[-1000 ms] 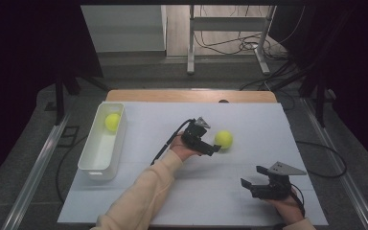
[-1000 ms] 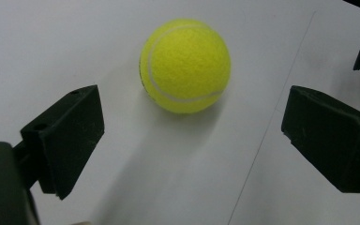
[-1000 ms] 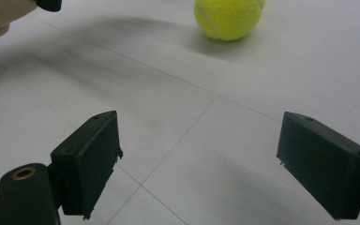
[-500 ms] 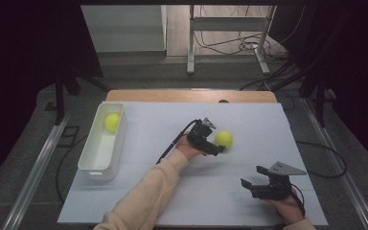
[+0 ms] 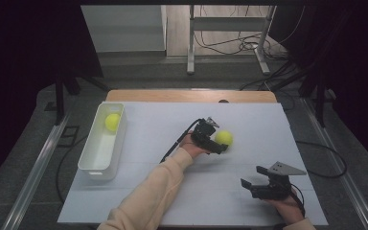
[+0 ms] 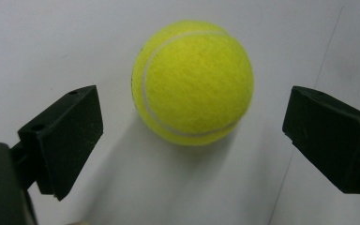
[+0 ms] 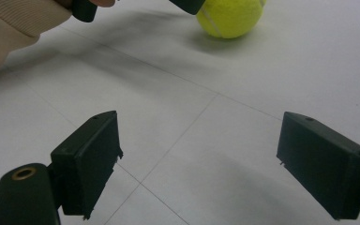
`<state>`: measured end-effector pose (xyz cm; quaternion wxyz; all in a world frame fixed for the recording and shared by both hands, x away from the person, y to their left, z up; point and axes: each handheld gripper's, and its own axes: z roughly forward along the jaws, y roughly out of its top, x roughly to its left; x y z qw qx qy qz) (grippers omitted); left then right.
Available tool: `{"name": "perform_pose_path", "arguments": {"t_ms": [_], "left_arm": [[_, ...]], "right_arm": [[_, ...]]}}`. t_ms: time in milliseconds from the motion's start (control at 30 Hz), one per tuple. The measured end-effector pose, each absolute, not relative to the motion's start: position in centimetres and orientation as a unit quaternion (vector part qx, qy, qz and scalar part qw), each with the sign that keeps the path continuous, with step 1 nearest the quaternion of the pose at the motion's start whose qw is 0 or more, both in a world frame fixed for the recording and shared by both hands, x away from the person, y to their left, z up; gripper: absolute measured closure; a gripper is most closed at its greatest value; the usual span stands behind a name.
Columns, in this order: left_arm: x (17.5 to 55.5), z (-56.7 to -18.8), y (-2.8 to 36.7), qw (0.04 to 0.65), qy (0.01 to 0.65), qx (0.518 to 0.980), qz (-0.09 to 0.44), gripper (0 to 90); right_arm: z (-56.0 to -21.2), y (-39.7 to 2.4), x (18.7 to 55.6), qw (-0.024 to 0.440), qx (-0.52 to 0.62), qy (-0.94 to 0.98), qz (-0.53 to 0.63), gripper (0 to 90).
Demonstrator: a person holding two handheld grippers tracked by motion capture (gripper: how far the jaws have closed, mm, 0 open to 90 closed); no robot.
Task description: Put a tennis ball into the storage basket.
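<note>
The white table (image 5: 249,124) carried everything, with a long white bin (image 5: 90,162) standing near its left edge. In the far end of that bin lay 1 yellow tennis ball (image 5: 112,121). A second tennis ball (image 5: 224,138) rested on the bare table near the middle, well apart from the bin, and it was the one being reached for.

The left gripper (image 5: 216,145) sat right at that ball, its jaws spread wide with nothing between them yet; in the left gripper view the ball (image 6: 193,82) lay just ahead of the 2 jaws, centred between them and touching neither. The right gripper (image 5: 255,183) waited nearer the person on the right side of the table, jaws also spread wide and empty.

The ball looked light, with a fuzzy felt cover that should grip well and a shell that gives slightly under pressure. Being round, it would probably roll if nudged off-centre, so the best hold seemed to be across its widest part, 1 jaw on each side.
</note>
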<state>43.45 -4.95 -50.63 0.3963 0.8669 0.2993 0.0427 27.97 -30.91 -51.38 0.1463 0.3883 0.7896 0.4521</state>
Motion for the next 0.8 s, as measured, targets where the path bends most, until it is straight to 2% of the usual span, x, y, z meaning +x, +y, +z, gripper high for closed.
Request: {"name": "perform_pose_path", "arguments": {"t_ms": [367,467,600,800], "left_arm": [[44.6,-51.2,-6.4,0.385,0.302,0.871,0.044,7.1],[44.8,-51.2,-6.4,0.392,0.304,0.867,0.043,10.2],[44.9,-51.3,-6.3,0.403,0.300,0.864,0.024,24.9],[44.8,-51.0,-6.1,0.395,0.300,0.868,0.029,26.1]], "right_arm": [[-51.4,-31.0,28.0,0.146,0.388,0.790,0.452,14.1],[-51.4,-31.0,28.0,0.145,0.388,0.790,0.452,14.1],[-51.4,-31.0,27.9,0.144,0.388,0.790,0.452,14.1],[-51.4,-31.0,27.9,0.145,0.388,0.790,0.452,14.1]]}}
